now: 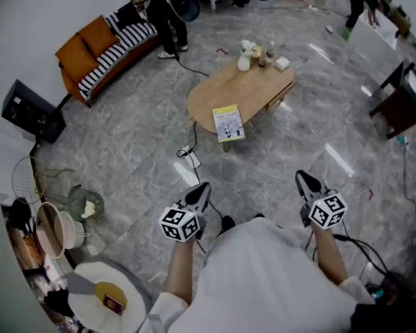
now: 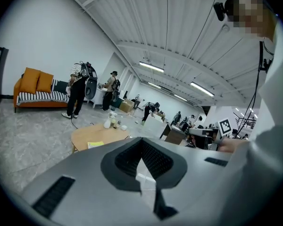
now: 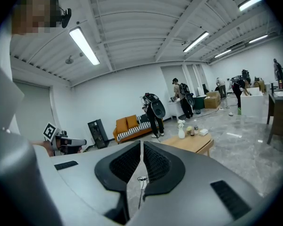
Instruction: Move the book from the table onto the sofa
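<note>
A yellow-and-white book (image 1: 229, 123) lies at the near end of an oval wooden table (image 1: 215, 92), which also shows in the left gripper view as the book (image 2: 95, 144) on the table (image 2: 92, 134). The orange sofa (image 1: 83, 47) with a striped seat stands against the far left wall; the same sofa (image 3: 130, 127) appears in the right gripper view. My left gripper (image 1: 203, 188) and right gripper (image 1: 303, 179) hang side by side above the floor, well short of the table, both shut with nothing between the jaws.
A vase, bottles and a small box (image 1: 260, 55) stand at the table's far end. A person (image 1: 168, 19) stands by the sofa's right end. A cable and power strip (image 1: 189, 152) lie on the floor before the table. A dark cabinet (image 1: 32, 112) and clutter line the left side.
</note>
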Demonstrator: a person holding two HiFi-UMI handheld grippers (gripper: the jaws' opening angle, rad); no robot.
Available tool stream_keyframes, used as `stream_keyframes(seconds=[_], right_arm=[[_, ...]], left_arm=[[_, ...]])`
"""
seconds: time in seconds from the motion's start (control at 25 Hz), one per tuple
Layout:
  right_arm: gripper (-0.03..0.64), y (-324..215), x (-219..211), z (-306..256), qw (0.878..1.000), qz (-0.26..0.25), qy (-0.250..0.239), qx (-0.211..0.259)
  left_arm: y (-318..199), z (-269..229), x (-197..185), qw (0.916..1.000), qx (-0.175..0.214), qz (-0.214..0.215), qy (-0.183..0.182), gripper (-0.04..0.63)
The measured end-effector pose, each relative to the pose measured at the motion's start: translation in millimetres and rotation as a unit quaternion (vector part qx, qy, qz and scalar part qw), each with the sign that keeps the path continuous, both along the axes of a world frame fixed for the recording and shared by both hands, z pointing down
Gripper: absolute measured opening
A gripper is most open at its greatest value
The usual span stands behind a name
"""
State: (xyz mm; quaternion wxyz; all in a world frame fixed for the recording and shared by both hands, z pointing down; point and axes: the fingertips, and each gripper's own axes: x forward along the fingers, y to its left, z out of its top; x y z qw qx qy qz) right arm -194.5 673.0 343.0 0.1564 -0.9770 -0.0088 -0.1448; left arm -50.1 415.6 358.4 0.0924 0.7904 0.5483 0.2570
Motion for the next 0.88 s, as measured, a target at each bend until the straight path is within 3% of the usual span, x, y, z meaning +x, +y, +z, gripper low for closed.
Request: stream_keyframes(seconds=[0.88], right_arm=[[0.044, -48.8, 30.1, 9.0, 1.0, 0.028, -0.011, -0.003]], left_arm=[[-45.6, 12.6, 36.9, 0.9988, -0.002, 0.047, -0.017, 0.002]])
